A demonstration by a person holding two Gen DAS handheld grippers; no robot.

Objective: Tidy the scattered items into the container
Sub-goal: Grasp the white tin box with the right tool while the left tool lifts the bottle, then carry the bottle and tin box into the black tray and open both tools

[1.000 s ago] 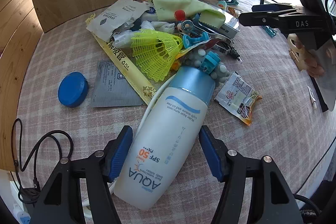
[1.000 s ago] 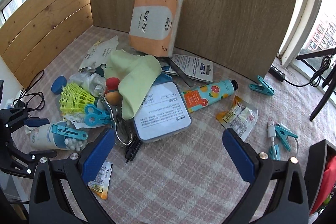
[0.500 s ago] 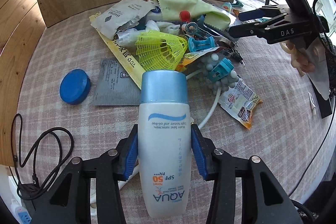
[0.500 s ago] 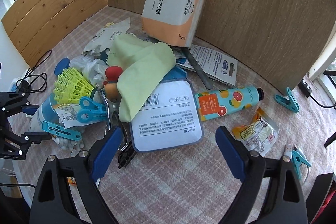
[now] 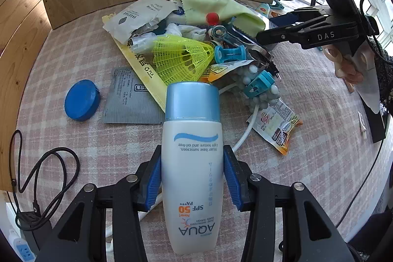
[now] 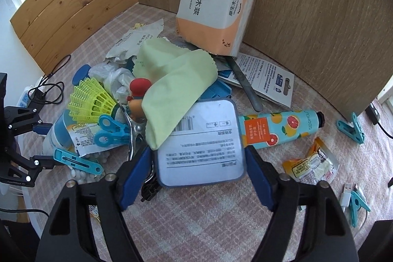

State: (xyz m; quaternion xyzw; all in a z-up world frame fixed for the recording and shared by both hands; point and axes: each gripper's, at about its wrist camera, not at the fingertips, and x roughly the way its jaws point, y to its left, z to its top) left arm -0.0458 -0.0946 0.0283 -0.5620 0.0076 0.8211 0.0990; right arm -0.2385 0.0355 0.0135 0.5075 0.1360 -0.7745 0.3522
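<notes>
My left gripper [image 5: 192,154] is shut on a white sunscreen bottle [image 5: 191,176] with a blue cap, its blue pads pressed on both sides of the body. The bottle also shows at the left in the right wrist view [image 6: 56,131]. My right gripper [image 6: 197,151] straddles a square grey-blue tin [image 6: 200,139] with a white label. Its jaws are closing, and the pads stand right at the tin's sides without visibly pressing. A light green cloth [image 6: 176,70] drapes over the tin's far corner. In the left wrist view the right gripper [image 5: 275,25] reaches in from the right.
A heap of small items lies on the checked cloth: a yellow shuttlecock [image 5: 181,60], blue clips [image 6: 110,131], a hand cream tube [image 6: 280,127] and snack sachets [image 6: 312,163]. A tissue pack [image 6: 213,4] leans on the wooden back panel. A blue lid [image 5: 82,100] and a black cable [image 5: 44,176] lie left.
The left jaws closed onto the sunscreen bottle, which now lies straight between them. The right gripper moved in and down over the tin, and its jaws narrowed around it.
</notes>
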